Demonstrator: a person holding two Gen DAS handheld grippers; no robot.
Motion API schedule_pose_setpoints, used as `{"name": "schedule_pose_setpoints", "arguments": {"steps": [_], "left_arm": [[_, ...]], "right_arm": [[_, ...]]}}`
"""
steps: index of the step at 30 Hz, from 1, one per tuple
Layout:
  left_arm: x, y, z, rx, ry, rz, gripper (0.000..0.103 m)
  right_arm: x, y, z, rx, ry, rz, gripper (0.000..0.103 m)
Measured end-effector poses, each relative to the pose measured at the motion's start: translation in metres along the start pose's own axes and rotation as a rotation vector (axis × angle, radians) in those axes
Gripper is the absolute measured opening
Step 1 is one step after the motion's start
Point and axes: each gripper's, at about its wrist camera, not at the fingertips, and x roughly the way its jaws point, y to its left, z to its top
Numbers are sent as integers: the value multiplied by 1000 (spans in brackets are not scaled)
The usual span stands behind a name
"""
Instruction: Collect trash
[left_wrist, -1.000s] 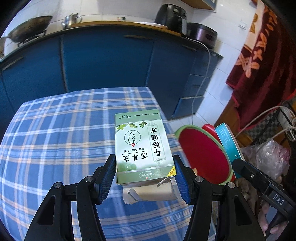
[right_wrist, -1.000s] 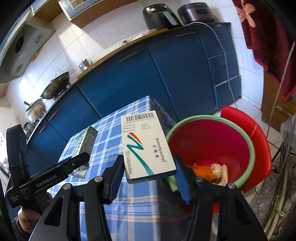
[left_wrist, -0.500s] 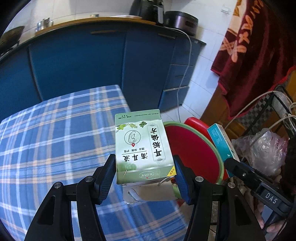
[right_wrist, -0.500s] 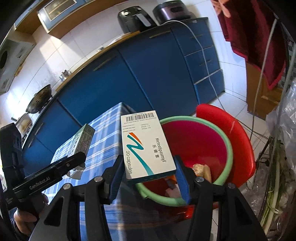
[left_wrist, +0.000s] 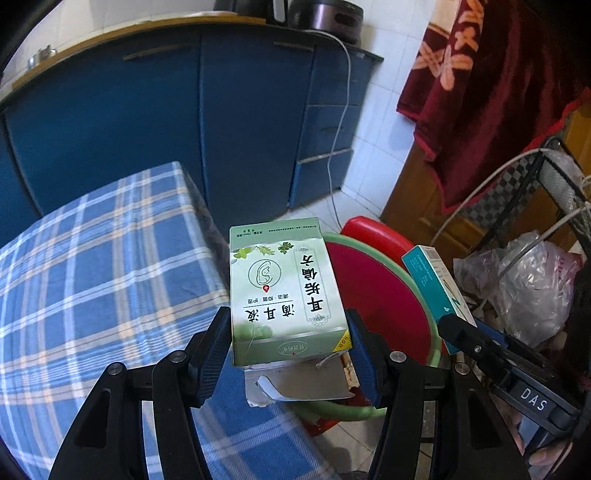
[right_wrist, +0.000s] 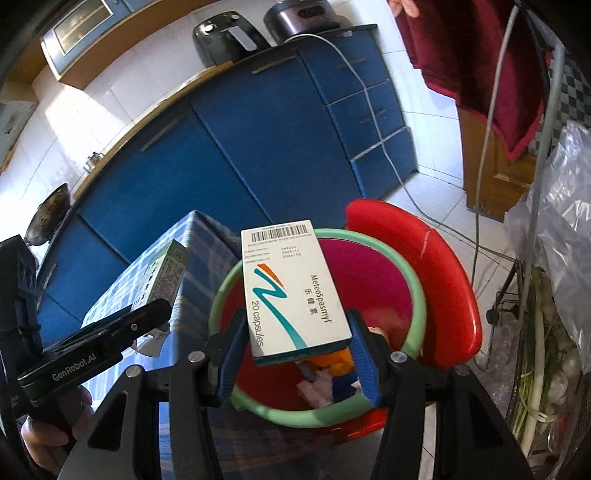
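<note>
My left gripper (left_wrist: 286, 360) is shut on a green medicine box (left_wrist: 280, 291) with its bottom flap hanging open, held over the table's right edge beside the bin. My right gripper (right_wrist: 295, 360) is shut on a white capsule box (right_wrist: 291, 288) with a teal stripe, held above the red bin with a green rim (right_wrist: 369, 280). Inside the bin lie orange and pale scraps (right_wrist: 332, 373). In the left wrist view the bin (left_wrist: 376, 295) is partly hidden by the green box, and the capsule box (left_wrist: 432, 280) shows at the right. The green box (right_wrist: 166, 277) appears at the left of the right wrist view.
A table with a blue plaid cloth (left_wrist: 92, 277) lies left of the bin. Blue kitchen cabinets (right_wrist: 258, 129) stand behind. A red lid or stool (right_wrist: 436, 266) stands behind the bin. Plastic bags (left_wrist: 524, 288) and a wire rack with green onions (right_wrist: 543, 350) fill the right side.
Both grippers have carried their boxes to the right and lower, off the table toward the bin. The capsule box now hangs over the bin's opening. Both grips are unchanged.
</note>
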Motion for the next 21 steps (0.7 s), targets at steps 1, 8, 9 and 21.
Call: {"name": "schedule_pose_setpoints", "arguments": {"steps": [1,8,9,21], "left_arm": [[3,-1,0,2,6,0,62],[27,-8,4,15,47,-8,62],[29,-9,4,14,51,-11,62],[36,-4,3,-8,76,-29,71]], "right_arm": [[2,-3,0,4,3,-5,56],[20,-13,1,18,32,-32,56],[22,-13,1,20,36,-34,56],[30,-21,1,68,69,-17,63]]}}
